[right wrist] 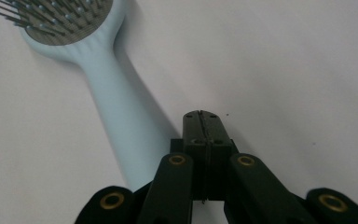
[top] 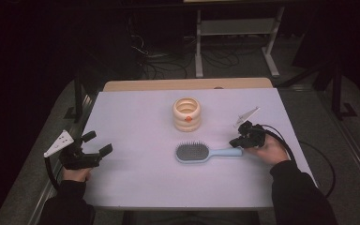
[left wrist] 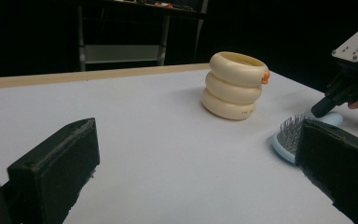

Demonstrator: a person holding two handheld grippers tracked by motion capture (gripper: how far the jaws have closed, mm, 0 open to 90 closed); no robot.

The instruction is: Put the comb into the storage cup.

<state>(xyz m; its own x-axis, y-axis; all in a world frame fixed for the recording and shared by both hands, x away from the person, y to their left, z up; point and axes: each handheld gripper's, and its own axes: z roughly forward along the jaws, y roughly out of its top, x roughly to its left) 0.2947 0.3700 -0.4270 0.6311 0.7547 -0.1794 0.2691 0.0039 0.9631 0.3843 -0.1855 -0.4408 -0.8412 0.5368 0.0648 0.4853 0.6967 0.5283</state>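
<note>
closed jaws beside brush handle: risk of shoving it off line

the light blue hairbrush (top: pixel 201 153) lies flat at mid desk (top: pixel 136 112), bristles up, in front of the cream ringed holder (top: pixel 186 114). the right gripper (top: pixel 240 140) sits at the handle's far end, jaws pressed together on nothing, just beside the handle rather than around it. the left gripper (top: pixel 98 143) rests near the desk's left edge, jaws wide apart and empty. judged risk: a closed tip may nudge or spin the brush, and jaws opened late could skid off the smooth handle.

Hairbrush (right wrist: pixel 107 116) handle end hidden behind right gripper (right wrist: pixel 203 122); brush head cut off at top edge
</note>
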